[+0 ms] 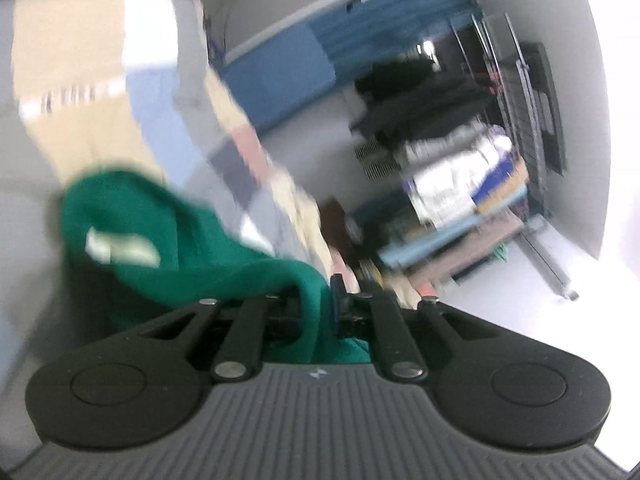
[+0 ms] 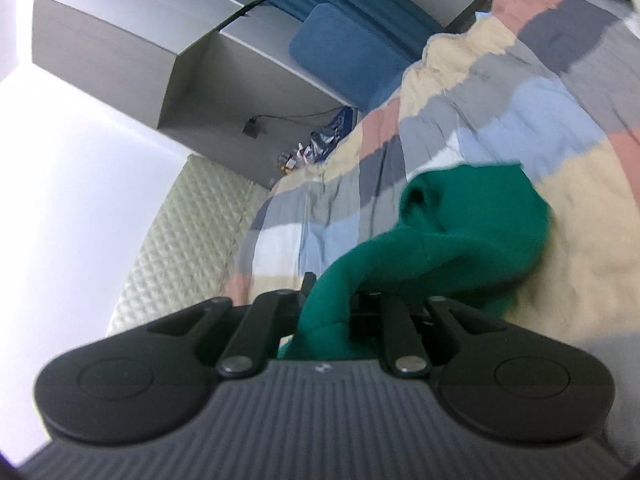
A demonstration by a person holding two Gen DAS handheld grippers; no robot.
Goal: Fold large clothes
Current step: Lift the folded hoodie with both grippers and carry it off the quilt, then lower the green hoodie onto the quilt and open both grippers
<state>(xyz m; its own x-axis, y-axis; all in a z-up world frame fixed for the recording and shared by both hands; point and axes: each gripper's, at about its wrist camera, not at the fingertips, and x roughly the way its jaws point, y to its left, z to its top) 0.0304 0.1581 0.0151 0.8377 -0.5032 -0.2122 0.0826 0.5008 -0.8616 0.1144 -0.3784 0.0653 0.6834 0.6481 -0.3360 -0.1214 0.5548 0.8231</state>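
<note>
Here the green garment is a deep, even green, thick and soft-looking, bunched into heavy rolls rather than spread flat. In the left wrist view a pale label shows on the inside of a rounded fold, though that picture is smeared by blur. In the right wrist view the green garment humps up in a rounded mass over the patchwork bedcover, and a thick roll of it runs down toward the camera.

Each end of the cloth is pinched. The left gripper has its jaws drawn nearly together, clamped on a fold of the green fabric. The right gripper likewise has its jaws close together, gripping the roll.

The bedcover is checked in beige, grey, pale blue and dusty pink. Beyond it are a blue cushion and, in the left view, a rack of stacked clothes.
</note>
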